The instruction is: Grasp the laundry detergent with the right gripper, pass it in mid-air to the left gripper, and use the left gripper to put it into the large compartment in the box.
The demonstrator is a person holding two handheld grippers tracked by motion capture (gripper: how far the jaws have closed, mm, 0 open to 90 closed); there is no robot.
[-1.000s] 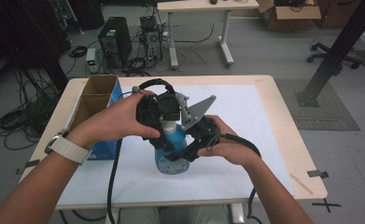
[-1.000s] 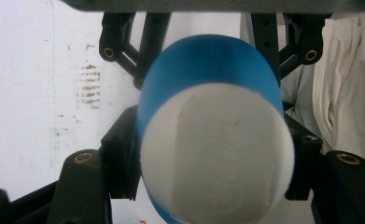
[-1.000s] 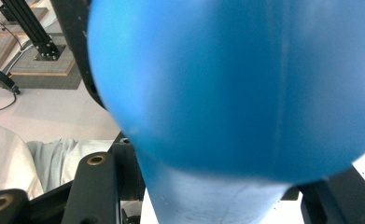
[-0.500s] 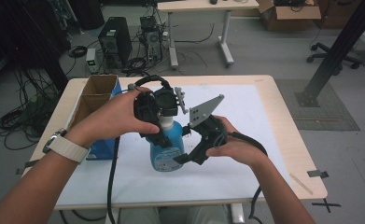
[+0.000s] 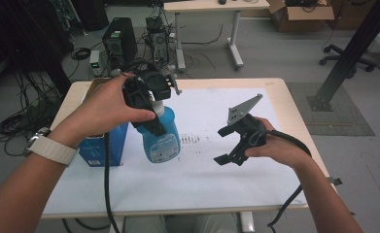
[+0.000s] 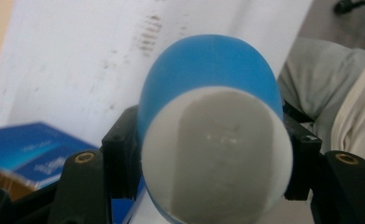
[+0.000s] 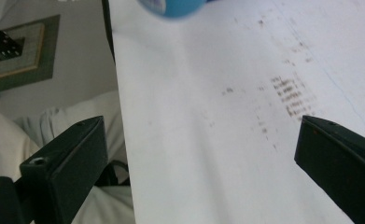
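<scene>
Over white table mat (image 5: 202,170) | L gripper (image 5: 151,109) clamped on blue plastic spray bottle (image 5: 161,136) neck | R gripper (image 5: 231,145) just opened, jaws wide w/ nothing between | risk: one-sided hold, bottle could tilt/slip

1. Your left hand (image 5: 107,104) comes in from the lower left, a pale watch strap on its wrist, gripping the left claw (image 5: 148,104), which points down with its jaws clamped on something.
2. Your right hand (image 5: 275,145) holds the right claw (image 5: 226,145) well apart to the right; its jaws have just been opening and stand wide, nothing between them.
</scene>
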